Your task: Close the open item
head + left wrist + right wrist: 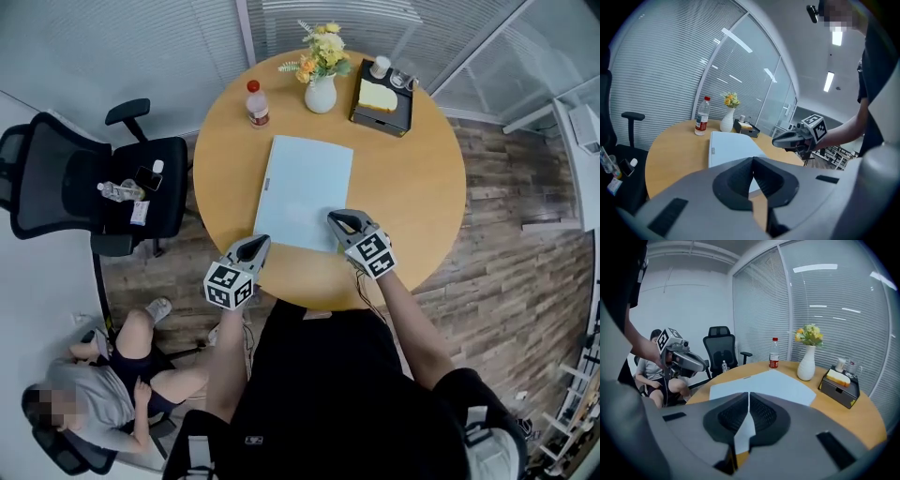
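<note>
A pale blue laptop [305,192] lies flat with its lid down on the round wooden table [422,187]. My left gripper [255,246] hovers at the laptop's near left corner, jaws shut with nothing between them. My right gripper [339,221] hovers over the near right corner, also shut and empty. In the left gripper view the shut jaws [752,160] point across the laptop [731,147], with the right gripper [780,139] off to the right. In the right gripper view the shut jaws [748,394] face the laptop [764,383], and the left gripper [701,365] is at the left.
At the table's far side stand a red-capped bottle [256,103], a white vase of yellow flowers [320,92] and a black tissue box [382,105]. A black office chair [94,178] holding small items stands left. A person [94,394] sits at lower left.
</note>
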`<state>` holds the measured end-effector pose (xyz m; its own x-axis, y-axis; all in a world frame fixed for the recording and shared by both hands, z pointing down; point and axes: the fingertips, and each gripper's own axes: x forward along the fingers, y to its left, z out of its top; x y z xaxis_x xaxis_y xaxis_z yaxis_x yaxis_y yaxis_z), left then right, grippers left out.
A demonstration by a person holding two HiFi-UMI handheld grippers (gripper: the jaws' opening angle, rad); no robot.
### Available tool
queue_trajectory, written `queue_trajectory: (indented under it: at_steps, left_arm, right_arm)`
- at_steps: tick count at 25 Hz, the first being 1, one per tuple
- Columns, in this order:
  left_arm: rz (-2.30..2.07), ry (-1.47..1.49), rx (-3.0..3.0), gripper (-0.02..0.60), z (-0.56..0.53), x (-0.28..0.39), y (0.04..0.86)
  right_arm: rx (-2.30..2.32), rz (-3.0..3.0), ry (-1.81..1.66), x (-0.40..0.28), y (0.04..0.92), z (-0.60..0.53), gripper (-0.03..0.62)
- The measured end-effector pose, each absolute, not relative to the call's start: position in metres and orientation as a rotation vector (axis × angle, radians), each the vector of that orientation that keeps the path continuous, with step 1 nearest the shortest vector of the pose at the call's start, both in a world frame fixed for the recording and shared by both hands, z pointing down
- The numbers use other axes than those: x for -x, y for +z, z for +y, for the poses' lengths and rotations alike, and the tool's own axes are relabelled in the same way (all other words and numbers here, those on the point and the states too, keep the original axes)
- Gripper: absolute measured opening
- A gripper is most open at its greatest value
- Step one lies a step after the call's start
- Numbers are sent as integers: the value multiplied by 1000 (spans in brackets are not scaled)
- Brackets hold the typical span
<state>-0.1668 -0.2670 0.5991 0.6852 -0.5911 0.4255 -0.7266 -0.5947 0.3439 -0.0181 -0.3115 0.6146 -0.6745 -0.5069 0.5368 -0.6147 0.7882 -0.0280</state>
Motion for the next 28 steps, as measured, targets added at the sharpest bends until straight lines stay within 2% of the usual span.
queue_trajectory:
  at_steps: [14,28]
  left_arm:
    - [-1217,391,-2349,6,-249,88,556]
    - [-1354,398,-2312,6,-237,36,541]
  right_arm:
    - [-685,-2616,269,-49,582,-299,8]
    - [-540,-2692,226,-79,573,-294,8]
